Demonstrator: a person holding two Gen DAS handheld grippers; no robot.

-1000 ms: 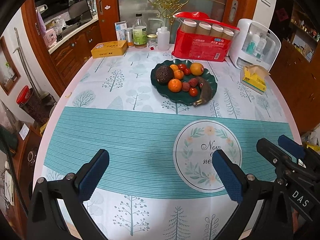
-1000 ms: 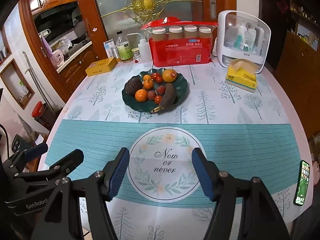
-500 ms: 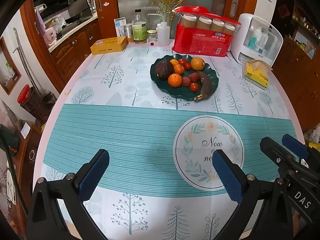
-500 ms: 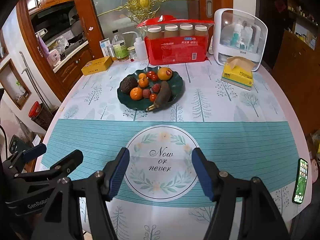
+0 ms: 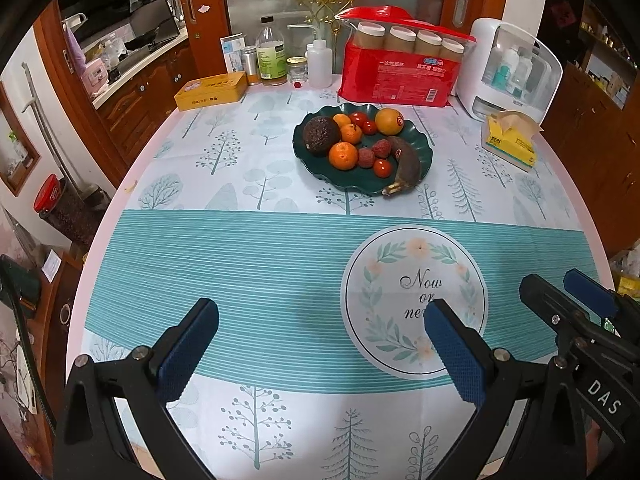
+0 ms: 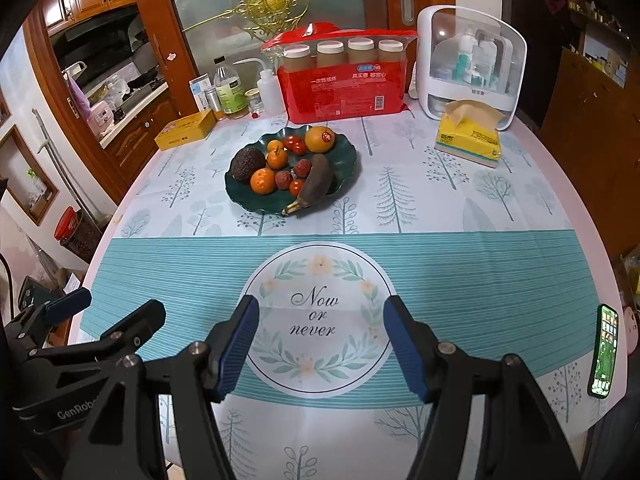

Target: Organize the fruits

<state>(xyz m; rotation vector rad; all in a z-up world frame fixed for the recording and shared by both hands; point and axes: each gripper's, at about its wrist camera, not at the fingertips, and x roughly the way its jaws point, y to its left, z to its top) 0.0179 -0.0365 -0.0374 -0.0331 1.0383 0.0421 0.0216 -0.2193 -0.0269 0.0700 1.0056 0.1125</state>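
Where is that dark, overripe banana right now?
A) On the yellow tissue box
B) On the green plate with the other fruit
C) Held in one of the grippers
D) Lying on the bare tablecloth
B: the banana lies along the near right side of the green plate, beside the small red fruits; both grippers are empty.

Even indoor light, sharp, fisheye-bent edges

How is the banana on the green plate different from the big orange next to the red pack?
The banana is dark brown, nearly black; the big orange is bright yellow-orange. The banana is long and curved, its stem over the near rim; the orange is round, at the far rim. Both wear small red stickers and lie on the green plate.
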